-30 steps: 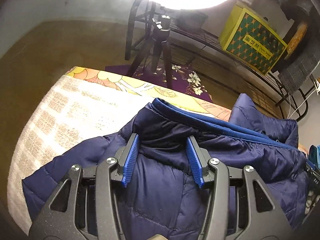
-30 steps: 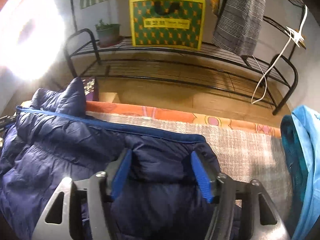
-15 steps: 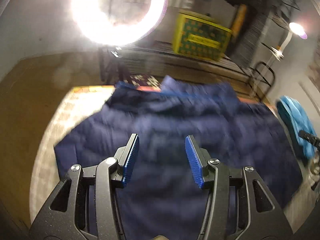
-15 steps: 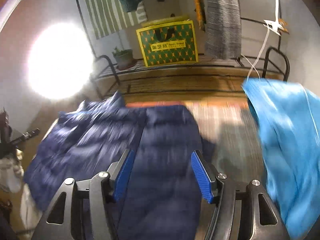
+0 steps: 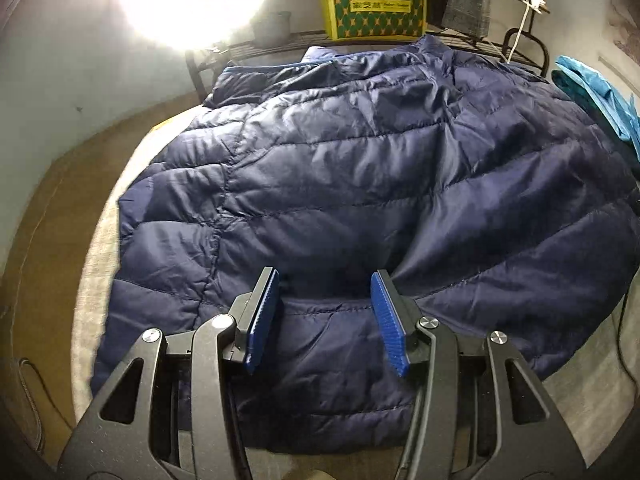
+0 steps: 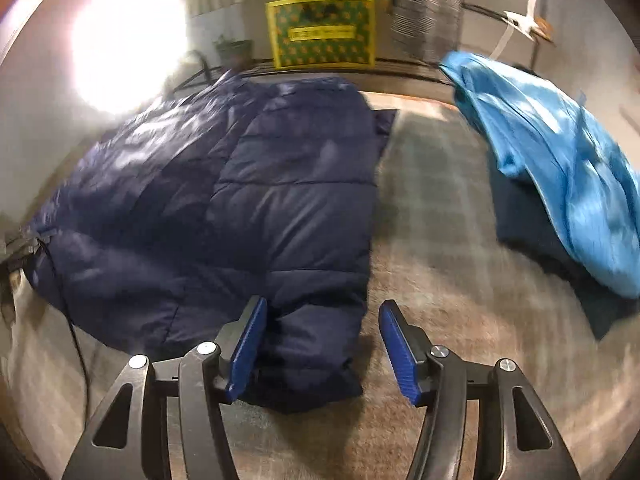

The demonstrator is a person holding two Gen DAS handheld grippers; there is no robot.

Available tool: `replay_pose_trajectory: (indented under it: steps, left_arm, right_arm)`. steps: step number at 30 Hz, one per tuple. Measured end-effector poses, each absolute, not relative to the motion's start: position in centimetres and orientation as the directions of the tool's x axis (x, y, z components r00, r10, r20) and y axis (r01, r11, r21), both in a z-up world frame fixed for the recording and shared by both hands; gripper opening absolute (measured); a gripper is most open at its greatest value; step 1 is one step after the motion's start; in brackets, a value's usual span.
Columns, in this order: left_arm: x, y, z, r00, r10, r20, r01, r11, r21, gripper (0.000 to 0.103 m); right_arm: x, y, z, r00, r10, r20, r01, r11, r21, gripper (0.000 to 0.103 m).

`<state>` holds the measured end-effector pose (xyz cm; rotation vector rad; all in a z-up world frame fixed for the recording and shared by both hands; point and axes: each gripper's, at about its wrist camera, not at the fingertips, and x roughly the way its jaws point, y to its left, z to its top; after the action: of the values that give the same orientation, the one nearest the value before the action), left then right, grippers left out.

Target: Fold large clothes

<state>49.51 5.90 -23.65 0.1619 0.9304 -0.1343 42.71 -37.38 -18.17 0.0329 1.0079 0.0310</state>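
A navy quilted puffer jacket [image 5: 360, 184] lies spread flat on the grey checked cloth of the table [image 6: 440, 208]. It also shows in the right wrist view [image 6: 240, 216]. My left gripper [image 5: 326, 300] is open and empty, hovering over the jacket's near part. My right gripper [image 6: 322, 328] is open and empty, over the jacket's near right corner, with its right finger above bare cloth.
A light blue garment [image 6: 560, 168] lies on a dark one at the table's right; it also shows in the left wrist view [image 5: 600, 96]. Behind stand a black metal rack [image 5: 520, 44], a yellow-green box [image 5: 376, 4] and a bright ring light [image 6: 124, 40].
Both grippers have pulled back from the jacket's far collar edge toward the near side. The jacket, folded over before, now lies flat. Both grippers stayed open.
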Motion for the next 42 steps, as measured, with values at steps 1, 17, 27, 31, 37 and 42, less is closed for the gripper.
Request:
replay_pose_trajectory:
  steps: [1, 17, 27, 31, 37, 42]
  left_arm:
    - [49.3, 5.8, -23.2, 0.598, -0.06, -0.799, 0.187, 0.98, 0.067, 0.051]
    - [48.7, -6.4, -23.5, 0.635, -0.159, -0.756, 0.306, 0.95, 0.056, 0.051]
    - [50.8, -4.6, -18.5, 0.686, -0.182, -0.704, 0.24, 0.971, -0.017, 0.051]
    - [53.8, -5.0, -17.9, 0.704, -0.139, -0.697, 0.187, 0.982, -0.007, 0.051]
    - [56.5, -7.0, -22.5, 0.667, -0.052, -0.743, 0.158, 0.985, 0.073, 0.051]
    - [56.2, -7.6, -24.7, 0.698, -0.019, -0.716, 0.158, 0.979, 0.128, 0.051]
  right_arm:
    - [42.3, -37.7, -17.5, 0.541, 0.044, -0.84, 0.0, 0.999, 0.052, 0.057]
    - [31.5, -39.9, -11.5, 0.716, 0.268, -0.645, 0.066, 0.893, 0.444, 0.074]
    - [34.5, -40.0, -19.9, 0.638, 0.336, -0.693, 0.219, 0.784, 0.581, 0.08]
    - [35.8, -40.2, -20.6, 0.693, 0.338, -0.637, 0.238, 0.726, 0.645, 0.087]
    - [37.5, -39.2, -21.2, 0.723, 0.35, -0.595, 0.238, 0.682, 0.692, 0.084]
    - [39.6, -37.7, -21.6, 0.716, 0.315, -0.623, 0.262, 0.705, 0.659, 0.03]
